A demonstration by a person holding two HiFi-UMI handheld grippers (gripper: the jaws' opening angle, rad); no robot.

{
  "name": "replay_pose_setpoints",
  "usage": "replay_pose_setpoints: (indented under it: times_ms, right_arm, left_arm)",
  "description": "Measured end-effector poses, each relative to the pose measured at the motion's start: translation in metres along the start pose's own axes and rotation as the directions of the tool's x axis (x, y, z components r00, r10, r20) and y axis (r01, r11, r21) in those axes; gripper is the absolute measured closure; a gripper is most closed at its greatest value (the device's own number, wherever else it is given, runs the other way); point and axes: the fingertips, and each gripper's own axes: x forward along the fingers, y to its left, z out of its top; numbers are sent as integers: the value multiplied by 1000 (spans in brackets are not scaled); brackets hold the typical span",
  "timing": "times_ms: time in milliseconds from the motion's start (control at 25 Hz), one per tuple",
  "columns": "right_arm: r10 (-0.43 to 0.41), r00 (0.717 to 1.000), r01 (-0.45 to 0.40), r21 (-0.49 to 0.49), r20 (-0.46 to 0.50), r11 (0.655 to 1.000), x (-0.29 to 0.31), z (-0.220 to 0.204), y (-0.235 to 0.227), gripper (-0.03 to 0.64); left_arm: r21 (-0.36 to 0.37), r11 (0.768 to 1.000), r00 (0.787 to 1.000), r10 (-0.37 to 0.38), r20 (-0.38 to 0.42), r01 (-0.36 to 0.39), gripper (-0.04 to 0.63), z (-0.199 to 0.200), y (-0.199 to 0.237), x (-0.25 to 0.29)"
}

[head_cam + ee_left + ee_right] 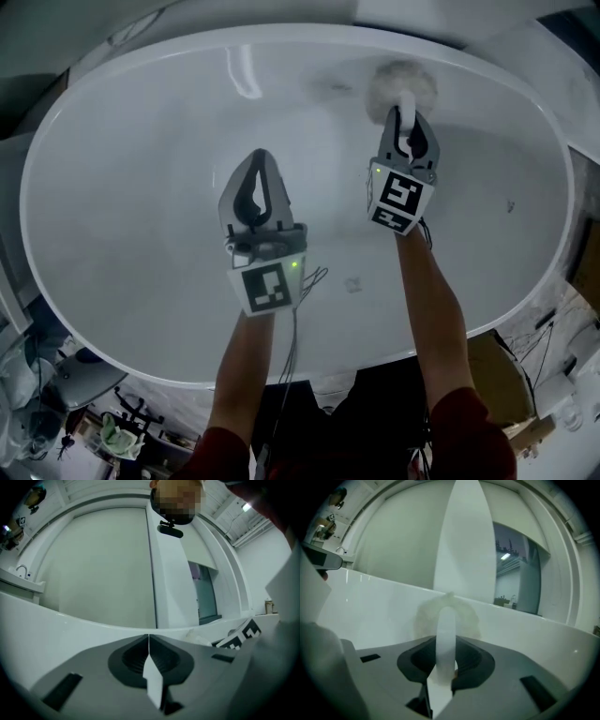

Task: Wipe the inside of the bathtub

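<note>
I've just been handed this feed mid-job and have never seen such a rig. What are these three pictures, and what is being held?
There is no robot here: a person holds a two-jaw gripper in each hand. The head view looks down from the person's head into a white oval bathtub. The other two pictures come from cameras riding on each gripper, looking along its jaws. The left gripper is shut and empty, over the tub's inside. The right gripper is shut on the white handle of a fluffy scrubber. The scrubber's head sits at the tub's far wall, though I can't confirm contact.
</note>
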Motion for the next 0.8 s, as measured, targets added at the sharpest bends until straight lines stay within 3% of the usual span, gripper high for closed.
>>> replay_pose_setpoints:
  times_ms: [240,480,800]
  right_arm:
    - [124,992,-124,-3,35,992,-7,37,144,523]
    - [292,951,-292,-18,99,956,-16,63,286,523]
    - [418,906,-417,-24,68,908,-9,55,402,523]
  left_arm:
    - [16,995,995,103,-4,-103,578,1,120,-42]
    - [19,980,980,198,-14,-198,578,-15,221,-78]
    - [-15,962,961,272,-42,-272,578,-44,290,-88]
